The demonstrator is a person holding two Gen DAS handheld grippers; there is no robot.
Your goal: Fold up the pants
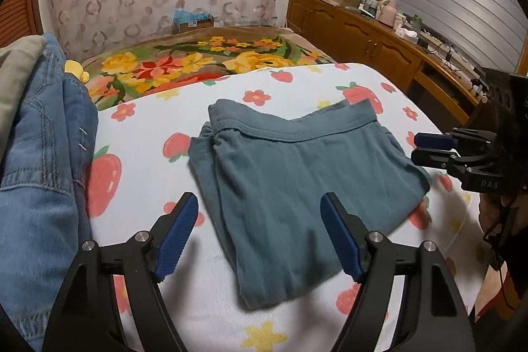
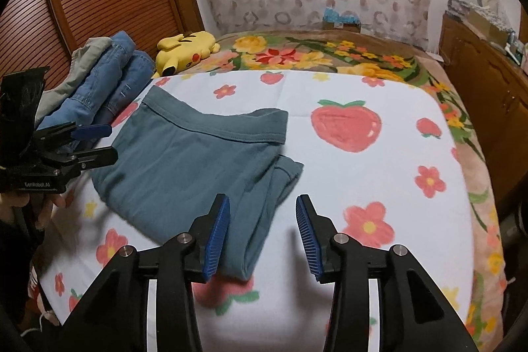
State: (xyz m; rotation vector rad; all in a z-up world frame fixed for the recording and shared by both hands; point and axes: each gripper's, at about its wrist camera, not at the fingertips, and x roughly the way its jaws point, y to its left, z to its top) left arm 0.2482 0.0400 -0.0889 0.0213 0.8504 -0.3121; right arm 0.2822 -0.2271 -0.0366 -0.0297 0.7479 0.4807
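Note:
Teal-grey pants [image 1: 297, 180] lie folded into a compact rectangle on the white strawberry-print blanket [image 1: 231, 319], waistband at the far side. They also show in the right wrist view [image 2: 184, 167]. My left gripper [image 1: 260, 203] is open and empty, hovering over the near left part of the pants. It shows in the right wrist view [image 2: 109, 141] at the pants' left edge. My right gripper [image 2: 260, 207] is open and empty over the pants' near right corner. It shows in the left wrist view [image 1: 415, 145] at the pants' right edge, jaws a little apart.
A stack of folded jeans and a grey garment [image 2: 99, 78] sits at the left of the bed. A yellow plush toy [image 2: 184, 48] lies behind it. A floral blanket [image 1: 198, 65] covers the far bed. A wooden cabinet [image 1: 379, 35] runs along the right.

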